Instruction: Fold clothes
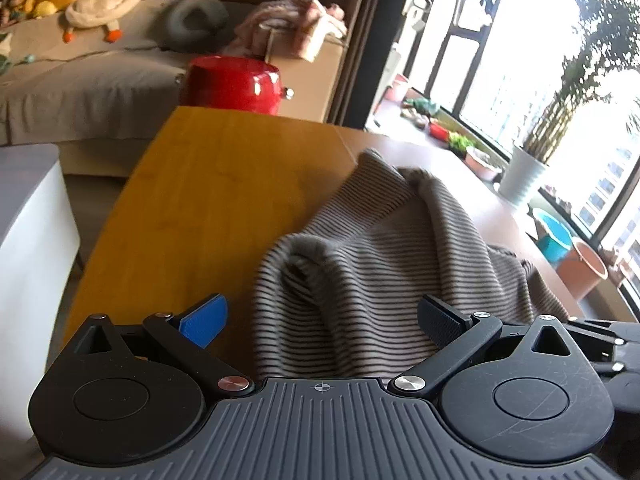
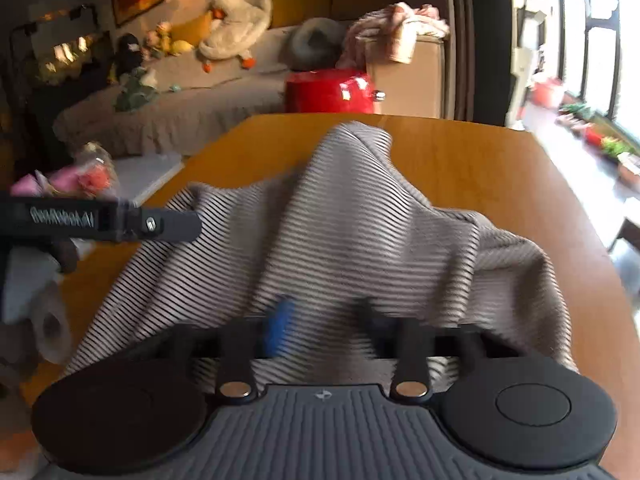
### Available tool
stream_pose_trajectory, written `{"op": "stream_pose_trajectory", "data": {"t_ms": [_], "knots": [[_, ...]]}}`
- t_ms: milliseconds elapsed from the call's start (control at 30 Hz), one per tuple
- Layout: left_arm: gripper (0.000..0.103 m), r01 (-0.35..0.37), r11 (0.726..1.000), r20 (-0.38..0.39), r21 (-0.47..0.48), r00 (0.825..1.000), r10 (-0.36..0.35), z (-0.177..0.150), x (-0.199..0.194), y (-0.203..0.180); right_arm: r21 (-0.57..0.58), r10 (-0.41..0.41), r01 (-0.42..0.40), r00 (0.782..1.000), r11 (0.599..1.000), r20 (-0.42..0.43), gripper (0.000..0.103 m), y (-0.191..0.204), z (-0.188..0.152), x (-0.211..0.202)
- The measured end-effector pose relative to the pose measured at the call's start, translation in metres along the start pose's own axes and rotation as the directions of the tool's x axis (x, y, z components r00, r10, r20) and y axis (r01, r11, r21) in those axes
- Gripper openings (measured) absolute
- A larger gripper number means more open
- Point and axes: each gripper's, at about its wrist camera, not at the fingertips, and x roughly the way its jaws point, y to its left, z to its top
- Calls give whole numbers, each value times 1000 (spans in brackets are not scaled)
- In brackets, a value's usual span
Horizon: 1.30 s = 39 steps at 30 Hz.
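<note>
A grey striped knit garment [image 1: 360,272] lies rumpled on the wooden table [image 1: 200,184]. In the left wrist view my left gripper [image 1: 322,322] is open, with its blue pad [image 1: 204,322] over bare wood and its black pad [image 1: 440,320] over the cloth, neither pressing on it. The right wrist view, somewhat blurred, has the garment [image 2: 340,220] rising in a peak towards my right gripper [image 2: 326,322]. That gripper is shut on a bunch of the near edge. The left gripper's finger [image 2: 160,224] reaches in from the left at the garment's edge.
Beyond the table's far edge [image 2: 460,160] stand a red pot-like thing [image 1: 234,84] and a grey sofa [image 1: 80,80] with plush toys. A white cabinet [image 1: 28,240] stands to the left, a paper roll [image 2: 50,328] lies near the table's left side, and plant pots [image 1: 520,180] line the window.
</note>
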Motion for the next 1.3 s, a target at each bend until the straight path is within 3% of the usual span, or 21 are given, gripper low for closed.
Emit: {"op": "stream_pose_trajectory", "data": {"t_ms": [67,167,267,300,367,467,533,600,667,733,800,900,933,1000,1067,1100,1133,1200,1300], "knots": [[103,12,1000,6,-9,1000,-12,2,-2,4,11,6,-7,999,1000,36,0,-6,12,-8],[103,56,998,15,10,998,-56,5,-5,-1,21,-10,8,994,1000,113,0,-16,36,-23],[103,109,993,1,40,994,-110,7,-6,-13,16,-110,109,973,994,201,0,-37,66,-43],[103,109,993,-12,40,994,-109,6,-5,-14,-1,-127,130,971,992,203,4,-39,70,-46],[103,108,994,-43,28,993,-107,4,-1,-15,-27,-92,97,984,995,155,5,-36,63,-46],[103,138,990,-81,-39,987,-141,2,4,-12,-25,-8,9,1000,1000,26,29,-21,31,-38],[101,192,978,-81,-77,977,-198,2,4,-14,-33,8,-9,999,999,-32,34,-8,9,-36],[91,216,973,-92,-83,970,-223,1,6,-18,-29,19,-21,997,999,-69,52,3,-8,-36],[80,183,980,-119,-77,974,-192,-1,15,-21,-62,34,-40,995,997,-89,63,17,-20,-34],[79,129,988,-139,-85,980,-140,-3,27,-19,-129,10,-22,996,991,-90,59,30,-28,-28],[79,116,991,-130,-68,984,-124,-2,28,-20,-226,-38,22,997,974,-64,10,36,-33,-24],[80,111,992,-137,-62,983,-119,-1,28,-20,-206,-92,92,996,974,6,7,16,-9,-36],[80,112,992,-138,-61,983,-119,-1,29,-19,-201,-139,148,989,968,57,7,6,1,-43],[84,116,991,-137,-65,983,-124,-4,27,-19,-184,-268,303,944,935,191,7,-15,22,-59],[92,130,989,-133,-72,981,-138,-5,27,-20,-129,-386,435,877,891,287,7,-39,39,-67],[97,140,987,-130,-75,980,-149,-6,26,-20,-90,-425,469,854,878,301,7,-52,44,-68],[98,146,987,-127,-72,980,-155,-7,27,-22,-55,-444,478,847,876,292,7,-63,46,-64],[101,144,988,-123,-63,981,-151,-9,26,-24,21,-454,463,858,886,241,7,-82,41,-49],[103,167,976,-114,-142,976,-184,-7,29,-19,103,-388,375,907,921,165,9,-97,16,-22]]}}
